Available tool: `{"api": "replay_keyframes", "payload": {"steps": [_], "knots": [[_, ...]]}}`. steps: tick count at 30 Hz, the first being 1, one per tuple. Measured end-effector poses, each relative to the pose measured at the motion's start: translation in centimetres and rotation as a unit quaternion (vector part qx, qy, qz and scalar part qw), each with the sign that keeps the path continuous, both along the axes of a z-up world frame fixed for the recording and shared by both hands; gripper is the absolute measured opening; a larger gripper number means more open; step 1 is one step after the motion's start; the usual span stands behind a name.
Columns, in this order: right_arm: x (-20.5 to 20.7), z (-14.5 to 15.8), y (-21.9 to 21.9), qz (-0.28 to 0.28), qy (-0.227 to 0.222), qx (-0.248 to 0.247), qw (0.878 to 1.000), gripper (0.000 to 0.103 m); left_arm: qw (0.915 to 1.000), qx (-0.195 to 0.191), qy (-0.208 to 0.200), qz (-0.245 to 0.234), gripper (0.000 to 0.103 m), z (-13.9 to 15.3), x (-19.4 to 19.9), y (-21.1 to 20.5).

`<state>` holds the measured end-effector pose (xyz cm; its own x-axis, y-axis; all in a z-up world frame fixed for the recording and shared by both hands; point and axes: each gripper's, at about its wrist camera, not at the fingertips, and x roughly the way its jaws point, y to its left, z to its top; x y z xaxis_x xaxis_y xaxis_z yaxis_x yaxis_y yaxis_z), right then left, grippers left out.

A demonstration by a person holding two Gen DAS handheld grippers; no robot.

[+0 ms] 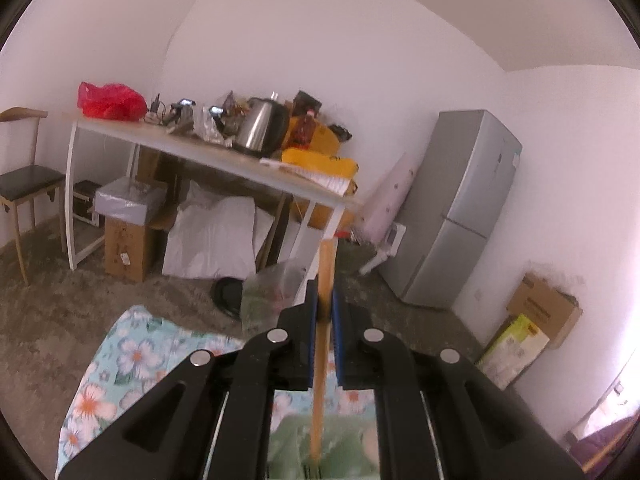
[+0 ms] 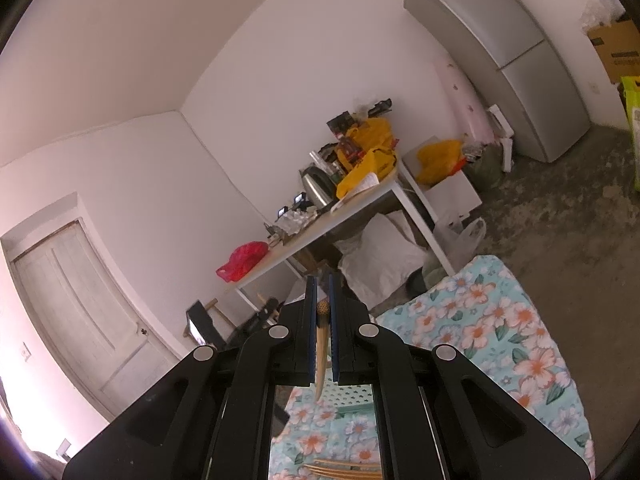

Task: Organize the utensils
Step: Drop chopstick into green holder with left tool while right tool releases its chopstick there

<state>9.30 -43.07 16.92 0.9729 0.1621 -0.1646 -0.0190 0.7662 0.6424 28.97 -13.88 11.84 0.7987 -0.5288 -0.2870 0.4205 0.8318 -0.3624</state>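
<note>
My left gripper (image 1: 324, 300) is shut on a long wooden utensil handle (image 1: 325, 280). The handle sticks up past the blue pads and runs down between the fingers toward a green organizer tray (image 1: 340, 440) under the gripper. My right gripper (image 2: 323, 296) is shut on a pale wooden utensil (image 2: 322, 344) with a dark rounded tip (image 2: 323, 309). Below it lie a green perforated tray (image 2: 348, 398) and more wooden sticks (image 2: 340, 470) on the floral cloth (image 2: 500, 320). Both grippers are held high and tilted up toward the room.
A floral cloth (image 1: 120, 360) covers the work surface. Across the room stand a cluttered white table (image 1: 200, 148) with a kettle (image 1: 260, 126), a grey fridge (image 1: 460, 208), cardboard boxes (image 1: 544, 308), a chair (image 1: 24, 184) and a door (image 2: 80, 300).
</note>
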Motion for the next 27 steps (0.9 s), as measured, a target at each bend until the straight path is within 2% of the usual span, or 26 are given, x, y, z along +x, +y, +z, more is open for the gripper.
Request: {"api": "replay_keyframes", "payload": {"steps": [4,10,15,21,27], "knots": [[0.7,0.7,0.7,0.007,-0.006,-0.010,1.000,0.004,0.9999,0.009,0.006,-0.002,0.029,-0.8,-1.2,1.0],[2.4,2.8,2.6,0.010,-0.021,-0.051,0.998,0.004,0.9998,0.019,-0.003,-0.007,0.037,-0.9,-4.1,2.9],[4.9,4.4,4.8,0.013,-0.022,-0.106,0.994,0.004,0.9992,0.035,0.002,-0.018,0.041,-1.3,-7.0,4.7],[9.3,4.8,8.5,0.023,0.003,-0.197,0.980,0.004,0.9974,0.066,0.006,-0.030,0.047,-3.1,-11.5,7.3],[13.0,2.9,12.2,0.040,0.045,-0.286,0.956,0.004,0.9941,0.103,0.017,-0.029,0.049,-5.4,-14.7,9.6]]}}
